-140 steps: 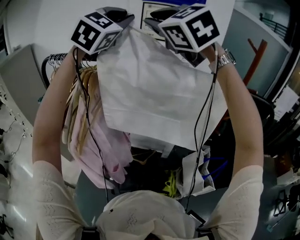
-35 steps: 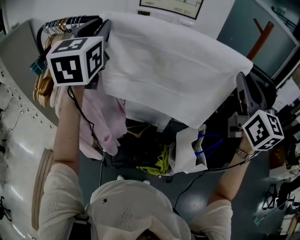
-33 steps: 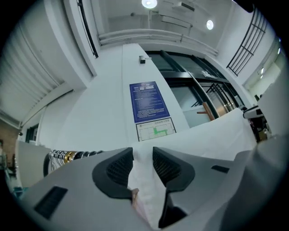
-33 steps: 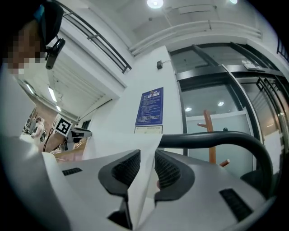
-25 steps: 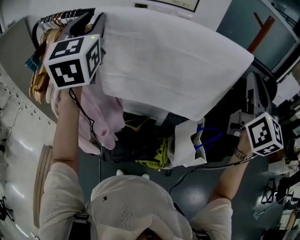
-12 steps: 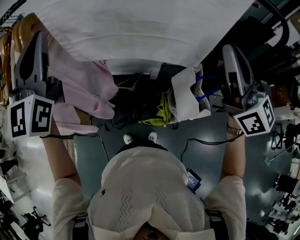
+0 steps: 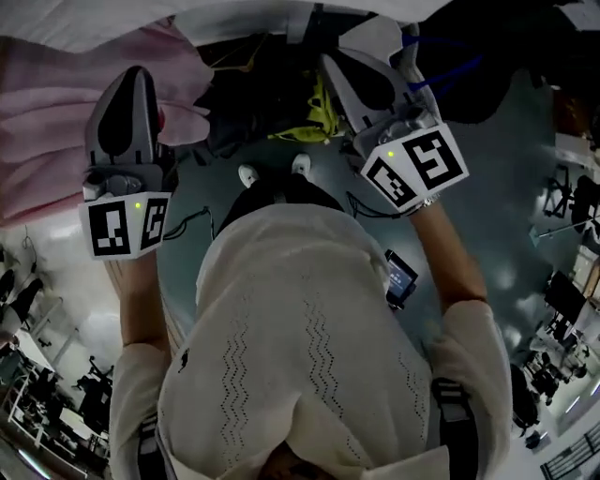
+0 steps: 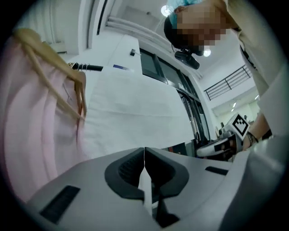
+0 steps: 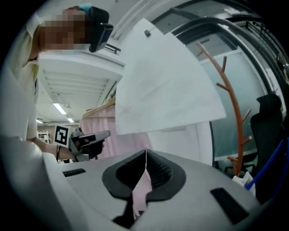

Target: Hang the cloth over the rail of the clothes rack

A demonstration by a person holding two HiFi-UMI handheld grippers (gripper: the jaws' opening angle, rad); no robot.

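The white cloth (image 8: 135, 108) hangs draped over the dark rail (image 8: 88, 67) of the clothes rack, and it also shows in the right gripper view (image 9: 167, 90). In the head view only its lower edge (image 7: 84, 21) is visible at the top. My left gripper (image 7: 138, 73) is held low, below the cloth and apart from it, its jaws shut with nothing between them (image 8: 144, 149). My right gripper (image 7: 330, 62) is also lowered and shut on nothing (image 9: 146, 151). Neither touches the cloth.
Pink garments (image 8: 40, 135) on wooden hangers (image 8: 58, 90) hang on the rail left of the cloth. An orange coat stand (image 9: 235, 113) rises to the right. Bags and dark clutter (image 7: 300, 103) lie on the floor under the rack, by the person's feet.
Both grippers have dropped away from the cloth and come in toward the body. The cloth stays draped on the rail. The head view has tilted down to the floor.
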